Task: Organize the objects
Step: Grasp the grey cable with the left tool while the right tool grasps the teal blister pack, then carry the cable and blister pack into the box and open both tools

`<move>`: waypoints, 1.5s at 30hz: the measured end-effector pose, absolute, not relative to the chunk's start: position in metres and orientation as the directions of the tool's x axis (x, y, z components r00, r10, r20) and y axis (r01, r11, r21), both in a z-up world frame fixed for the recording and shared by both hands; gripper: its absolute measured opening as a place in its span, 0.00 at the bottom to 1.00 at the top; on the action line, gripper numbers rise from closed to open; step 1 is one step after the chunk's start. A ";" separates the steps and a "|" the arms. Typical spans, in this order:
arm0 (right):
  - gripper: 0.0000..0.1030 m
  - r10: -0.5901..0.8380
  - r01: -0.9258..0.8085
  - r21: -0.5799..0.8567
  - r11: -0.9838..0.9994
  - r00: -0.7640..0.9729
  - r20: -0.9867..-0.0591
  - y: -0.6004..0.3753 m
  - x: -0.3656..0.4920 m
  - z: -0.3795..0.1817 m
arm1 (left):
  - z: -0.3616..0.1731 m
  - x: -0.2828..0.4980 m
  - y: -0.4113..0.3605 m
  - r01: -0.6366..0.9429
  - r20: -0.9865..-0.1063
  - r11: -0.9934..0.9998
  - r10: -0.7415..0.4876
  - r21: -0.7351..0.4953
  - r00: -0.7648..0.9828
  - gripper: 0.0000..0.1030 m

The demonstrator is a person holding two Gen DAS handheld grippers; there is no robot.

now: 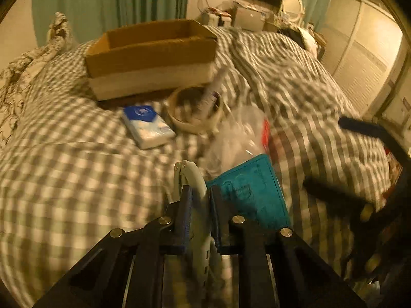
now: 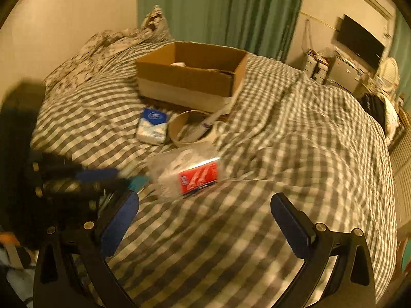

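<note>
Setting: a bed covered by a grey-and-white checked blanket [image 2: 257,231], rumpled into folds; both views are smeared by motion blur.
Left gripper [image 1: 199,192]: clenched on a pale grey-white curved plastic tool [image 1: 190,177]. Only its rounded tip shows above the blue pads; the rest runs down between the fingers and is mostly hidden, so what it is cannot be told.
Right gripper [image 2: 205,205]: released, its blue-padded fingers [image 2: 120,220] spread wide above bare blanket, holding nothing.
Open brown cardboard box [image 2: 190,77]: sits on the blanket at the far side of the bed. Something pale lies inside, mostly hidden by the wall.
Blue-and-white soft tissue pack [image 2: 152,127]: flat on the blanket, just in front of the box.
Tan ring of tape [image 2: 191,128]: beside the tissue pack, with a white tube [image 2: 212,120] leaning across it toward the box; the tube's label is too blurred to read.
Clear plastic bag with a red printed label [image 2: 190,177]: lies nearer, between the tape ring and the grippers; its contents are indistinct.
Teal flat card-like object [image 1: 254,192]: just beside the left gripper's fingers, lower edge hidden behind them; embossed marks unreadable.
Background: green curtains [image 2: 218,7] and a dark screen [image 2: 359,42] on the wall, furniture below it cluttered and unclear.
</note>
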State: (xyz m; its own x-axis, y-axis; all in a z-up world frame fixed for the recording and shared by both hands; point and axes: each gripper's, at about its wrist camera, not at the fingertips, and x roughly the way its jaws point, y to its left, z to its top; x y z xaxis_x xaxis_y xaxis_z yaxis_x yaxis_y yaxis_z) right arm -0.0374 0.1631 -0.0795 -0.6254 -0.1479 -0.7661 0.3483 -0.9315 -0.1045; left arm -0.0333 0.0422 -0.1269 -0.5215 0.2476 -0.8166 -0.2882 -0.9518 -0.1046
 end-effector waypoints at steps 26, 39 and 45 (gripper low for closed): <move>0.59 -0.144 0.423 -0.074 -0.903 -0.460 -0.876 0.114 -0.048 -0.141 | -0.108 -0.037 0.013 -0.247 -0.792 -0.965 0.220 -0.091 -0.570 0.11; 0.09 -0.277 0.466 -0.001 -0.885 -0.527 -0.803 0.117 -0.023 -0.086 | -0.083 -0.031 0.013 -0.255 -0.751 -0.963 0.233 -0.089 -0.617 0.04; 0.06 -0.287 0.466 -0.026 -0.885 -0.587 -0.757 0.117 -0.017 -0.059 | -0.088 -0.035 0.011 -0.258 -0.770 -0.961 0.237 -0.097 -0.593 0.04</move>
State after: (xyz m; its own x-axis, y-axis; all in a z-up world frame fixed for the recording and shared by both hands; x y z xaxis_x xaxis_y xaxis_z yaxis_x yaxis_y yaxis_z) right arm -0.0171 0.1173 -0.0588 -0.5871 -0.2870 -0.7570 0.4657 -0.8845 -0.0258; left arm -0.0347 0.0113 -0.0877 -0.5927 0.2366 -0.7699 -0.2579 -0.9613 -0.0968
